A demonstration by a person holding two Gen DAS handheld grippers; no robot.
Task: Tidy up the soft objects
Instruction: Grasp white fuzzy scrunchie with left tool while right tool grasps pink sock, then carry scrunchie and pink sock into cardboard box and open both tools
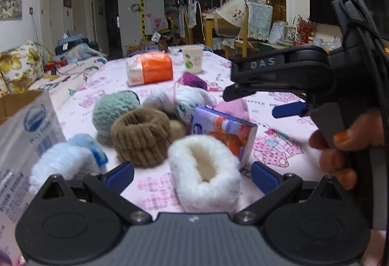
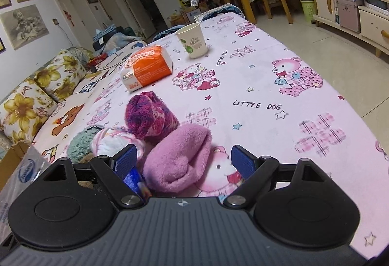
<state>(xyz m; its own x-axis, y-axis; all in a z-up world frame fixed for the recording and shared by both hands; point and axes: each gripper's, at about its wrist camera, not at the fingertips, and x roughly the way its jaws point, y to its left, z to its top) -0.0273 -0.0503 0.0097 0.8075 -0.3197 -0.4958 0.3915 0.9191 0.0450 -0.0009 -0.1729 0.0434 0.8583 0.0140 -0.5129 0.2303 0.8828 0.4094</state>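
- My left tongs (image 1: 192, 172) are spread wide, blue pads (image 1: 120, 174) at about 8 and 4 o'clock in the left wrist view, and they grip nothing.
- The white fluffy cuff (image 1: 205, 174) stands between those pads, opening upward; I cannot tell whether either pad touches it.
- Just at 10 o'clock from the white cuff sits the brown ribbed cuff (image 1: 141, 136), and behind that the teal yarn ball (image 1: 114, 112).
- A pale blue fluffy piece (image 1: 65, 162) lies at 9 o'clock, beside a white plastic packet (image 1: 26, 144) at the frame's left edge.
- A small tissue pack (image 1: 225, 133) (purple and orange print) leans at 1 o'clock from the white cuff, touching it or nearly so.
- My right tongs (image 2: 183, 161) are also wide open and empty; in the left view they hang at 3 o'clock above the table, held by my right hand (image 1: 340, 151).
- In the right wrist view the pink rolled towel (image 2: 178, 159) lies between the right pads, closer to the left one.
- Behind it at 11 o'clock stands the magenta knitted roll (image 2: 150, 115), touching the towel, with a white-and-pink bundle (image 2: 114, 142) to its left.
- Farther up the pink bear-print tablecloth (image 2: 279, 100) sit an orange packet (image 2: 145, 67) and a paper cup (image 2: 192, 39), well apart from the soft pile.
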